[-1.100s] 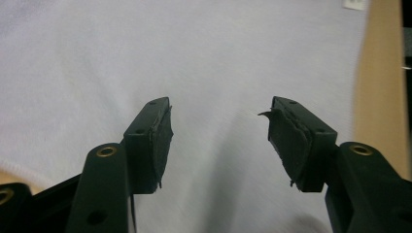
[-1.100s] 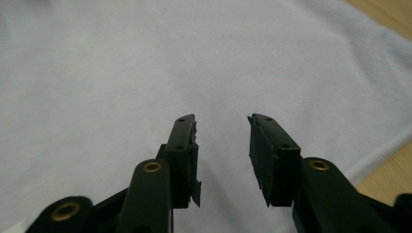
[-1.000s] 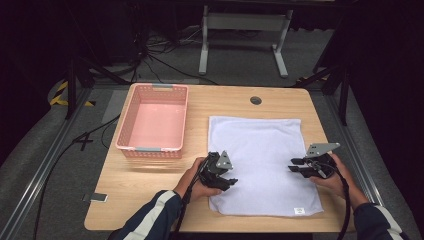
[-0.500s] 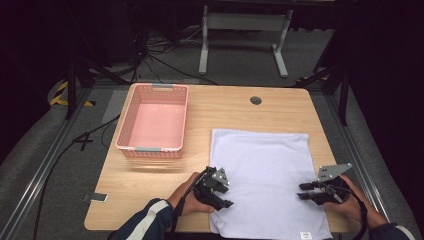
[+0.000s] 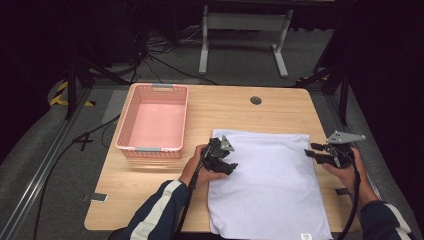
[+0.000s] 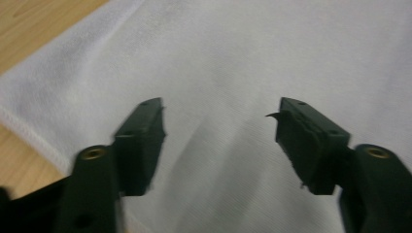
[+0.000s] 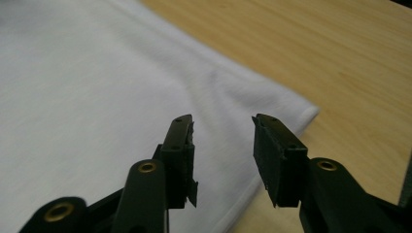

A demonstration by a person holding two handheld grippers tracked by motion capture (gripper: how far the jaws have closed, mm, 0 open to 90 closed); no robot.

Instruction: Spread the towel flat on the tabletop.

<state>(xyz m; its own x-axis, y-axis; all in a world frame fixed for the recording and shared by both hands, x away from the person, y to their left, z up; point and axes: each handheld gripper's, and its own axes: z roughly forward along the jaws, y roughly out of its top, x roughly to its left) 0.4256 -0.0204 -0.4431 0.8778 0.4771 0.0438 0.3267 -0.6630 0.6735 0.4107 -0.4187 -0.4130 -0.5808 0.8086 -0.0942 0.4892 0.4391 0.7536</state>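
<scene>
Cloth point(image 5: 267, 182) lies flat on your table point(image 5: 150, 190); your left gripper point(image 5: 231, 167) is over its left edge, jaws wide apart. Your right gripper point(image 5: 311, 150) is at the right edge, jaws also apart, holding nothing.

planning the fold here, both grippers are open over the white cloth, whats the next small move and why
Probably lower each gripper and close it on the nearest side edge of the flat white fabric cloth. The left gripper has its jaws apart above the cloth near its left hem; the right gripper has its jaws apart over the right edge, near a corner. Neither holds fabric, so nothing can be lifted toward the pink plastic basket yet.
</scene>
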